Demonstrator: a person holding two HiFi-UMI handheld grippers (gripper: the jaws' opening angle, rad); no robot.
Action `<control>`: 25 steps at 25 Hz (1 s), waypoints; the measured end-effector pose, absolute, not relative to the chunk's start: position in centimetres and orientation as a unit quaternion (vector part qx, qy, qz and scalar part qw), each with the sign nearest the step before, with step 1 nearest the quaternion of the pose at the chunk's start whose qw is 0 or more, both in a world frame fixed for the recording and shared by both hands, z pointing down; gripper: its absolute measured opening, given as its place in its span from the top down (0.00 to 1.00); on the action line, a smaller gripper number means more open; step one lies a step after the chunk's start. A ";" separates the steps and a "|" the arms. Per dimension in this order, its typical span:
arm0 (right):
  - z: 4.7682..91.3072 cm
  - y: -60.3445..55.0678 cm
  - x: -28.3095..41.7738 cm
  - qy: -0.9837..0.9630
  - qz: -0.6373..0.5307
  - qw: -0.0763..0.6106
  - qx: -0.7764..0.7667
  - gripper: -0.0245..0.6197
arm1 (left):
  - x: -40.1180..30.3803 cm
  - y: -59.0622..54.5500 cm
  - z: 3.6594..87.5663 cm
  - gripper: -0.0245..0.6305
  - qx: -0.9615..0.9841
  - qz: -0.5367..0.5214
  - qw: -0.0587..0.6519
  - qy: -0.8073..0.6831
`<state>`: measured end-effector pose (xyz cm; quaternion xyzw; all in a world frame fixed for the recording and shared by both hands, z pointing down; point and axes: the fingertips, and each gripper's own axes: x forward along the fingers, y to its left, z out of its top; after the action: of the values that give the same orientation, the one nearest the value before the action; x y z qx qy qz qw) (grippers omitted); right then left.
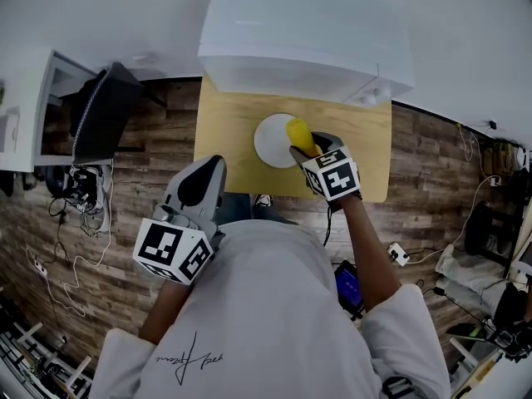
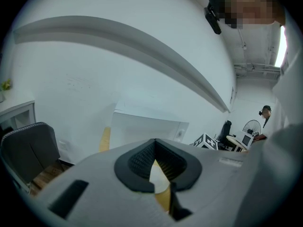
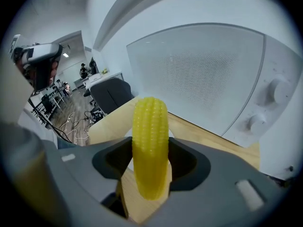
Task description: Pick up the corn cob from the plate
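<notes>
The right gripper's (image 3: 150, 157) dark pads (image 3: 187, 162) pinch the corn cob (image 3: 149, 145) low on its length, so the cob stands upright between them. From the head view the cob (image 1: 299, 135) sits over the right edge of the white plate (image 1: 268, 144) on the wooden table (image 1: 218, 152), with a white microwave (image 1: 307, 44) on the far side. The left gripper (image 2: 154, 162) has its pads pressed together at the tips on nothing, and it is held at the table's near left corner.
</notes>
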<state>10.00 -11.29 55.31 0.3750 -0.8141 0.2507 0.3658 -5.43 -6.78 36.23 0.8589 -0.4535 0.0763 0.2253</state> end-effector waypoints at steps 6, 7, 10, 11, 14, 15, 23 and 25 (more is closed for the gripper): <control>54.3 -11.0 10.0 -0.817 0.257 0.347 0.382 0.58 | -5.4 -6.6 36.4 0.97 0.858 0.071 0.230 -0.454; 54.1 -10.9 10.0 -0.817 0.258 0.343 0.384 0.58 | -5.3 -6.5 36.5 0.97 0.858 0.071 0.232 -0.453; 53.6 -10.8 10.4 -0.817 0.261 0.331 0.394 0.58 | -5.1 -6.5 36.7 0.97 0.858 0.071 0.235 -0.451; 53.5 -10.7 10.6 -0.816 0.262 0.328 0.398 0.58 | -5.1 -6.5 36.8 0.97 0.858 0.072 0.235 -0.451; 52.8 -10.5 11.0 -0.815 0.261 0.321 0.406 0.58 | -5.1 -6.5 36.8 0.97 0.857 0.072 0.235 -0.452; 52.5 -10.4 11.1 -0.815 0.260 0.317 0.408 0.58 | -5.2 -6.5 36.8 0.97 0.857 0.072 0.235 -0.453; 51.1 -9.9 11.5 -0.816 0.261 0.290 0.426 0.58 | -6.0 -6.6 37.6 0.97 0.848 0.074 0.248 -0.462; 50.8 -9.9 11.7 -0.815 0.264 0.281 0.433 0.58 | -6.0 -6.5 37.7 0.97 0.848 0.074 0.250 -0.462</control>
<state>11.72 -9.92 50.80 0.4328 -0.8146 0.2644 0.2813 -5.97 -6.51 37.75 0.8475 -0.4621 0.0736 0.2505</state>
